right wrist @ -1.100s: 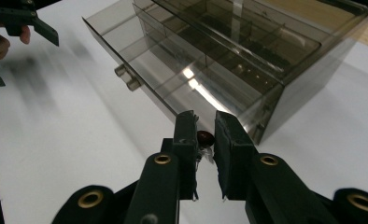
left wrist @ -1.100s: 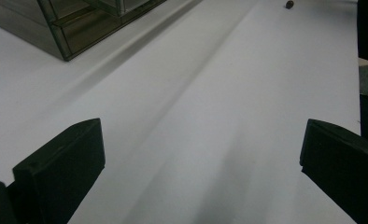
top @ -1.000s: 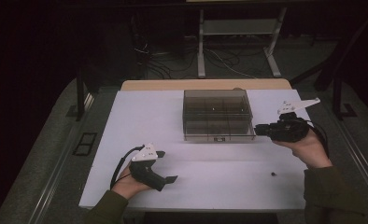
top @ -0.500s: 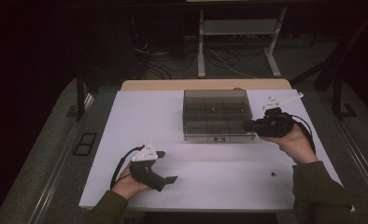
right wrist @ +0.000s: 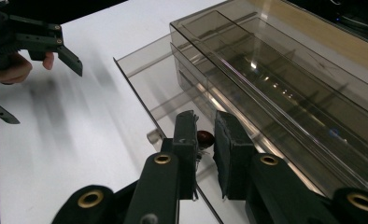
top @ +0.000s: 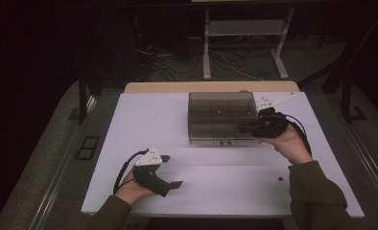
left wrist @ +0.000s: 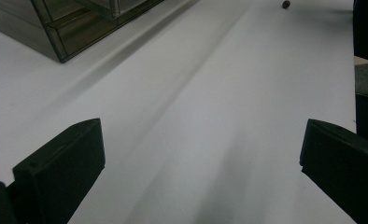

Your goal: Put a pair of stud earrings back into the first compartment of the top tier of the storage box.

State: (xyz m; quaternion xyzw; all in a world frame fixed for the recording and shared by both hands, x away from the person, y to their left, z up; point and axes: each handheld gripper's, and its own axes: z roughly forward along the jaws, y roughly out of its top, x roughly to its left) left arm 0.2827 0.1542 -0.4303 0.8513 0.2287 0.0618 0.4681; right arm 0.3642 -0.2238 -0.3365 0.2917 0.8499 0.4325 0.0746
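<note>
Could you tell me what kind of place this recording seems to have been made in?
Probably a lab or workshop set up for recording: a white-topped table in a dark room, loose cables and a metal stand on the floor behind it, and a hand-held gripper in use.

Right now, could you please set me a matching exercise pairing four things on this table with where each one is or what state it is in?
Things:
1. left hand-held gripper
2. right hand-held gripper
3. smoky clear box
4. loose dark bead

Places or states:
A. lying alone on the white table, near the front right edge
B. jaws wide apart, nothing between them, low over the table's front left
C. at the back middle of the table, with a drawer slid out
D. jaws close around a small dark red bead at the box's right side

Pairs: 1-B, 2-D, 3-C, 4-A
</note>
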